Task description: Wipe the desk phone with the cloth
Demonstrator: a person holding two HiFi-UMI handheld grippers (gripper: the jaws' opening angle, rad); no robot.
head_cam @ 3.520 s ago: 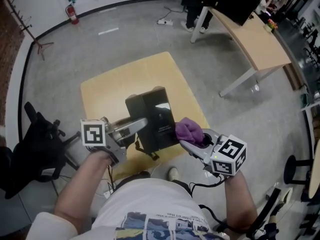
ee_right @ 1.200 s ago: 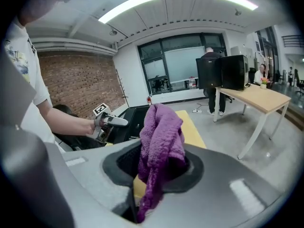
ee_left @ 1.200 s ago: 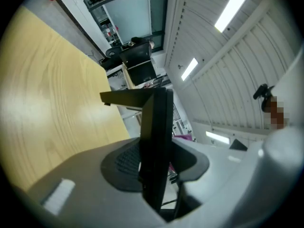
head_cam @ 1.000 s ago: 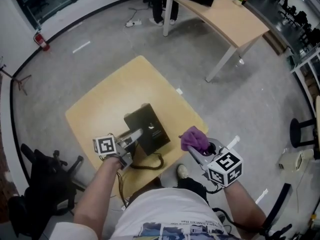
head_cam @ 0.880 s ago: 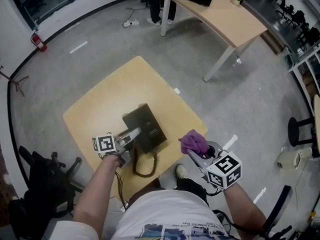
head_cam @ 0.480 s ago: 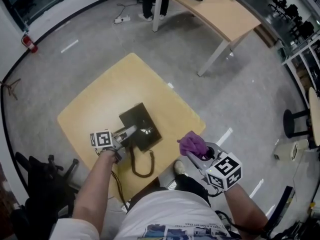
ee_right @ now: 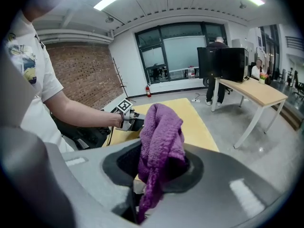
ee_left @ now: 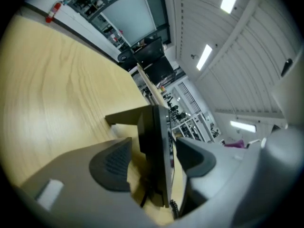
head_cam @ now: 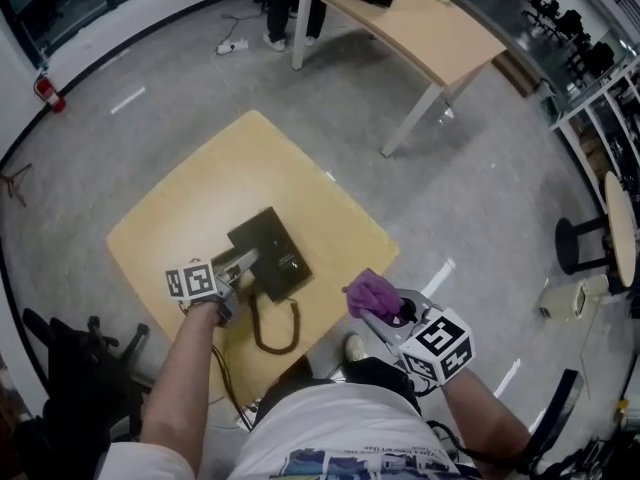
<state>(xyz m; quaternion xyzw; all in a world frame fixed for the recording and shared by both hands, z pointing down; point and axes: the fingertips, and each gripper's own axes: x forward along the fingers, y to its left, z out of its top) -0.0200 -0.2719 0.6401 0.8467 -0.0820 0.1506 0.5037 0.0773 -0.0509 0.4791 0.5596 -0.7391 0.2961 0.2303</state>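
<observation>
Left to right.

Left gripper: jaws are opening, spread on either side of the near edge of the black desk phone. There is a gap at both pads, so no grip. The phone lies flat on the square light-wood table, toward its near side.

Risks, my read:
- The phone edge sits between the left jaws. Pulling out at an angle could let a pad catch the edge and drag or twist the phone.
- The black coiled cord loops from the phone toward the table's near edge, right by the left gripper. It could snag on the way out and tug the phone along.
- With nothing bracing the phone, wipe pressure may slide it on the smooth top, worst case toward the near edge.
- The purple fleecy cloth is pinched in the right gripper as a bunched wad with a tail hanging below the jaws. The wad gives a small contact patch, and the tail could drag over the cord. Hard jaw tips may touch the phone if the wad compresses.
- The cloth is well apart from the phone, off the table's near-right edge. No wiping contact right now.

Count: 2 grippers, 1 phone, 1 cord, 1 cloth, 1 table in use.
</observation>
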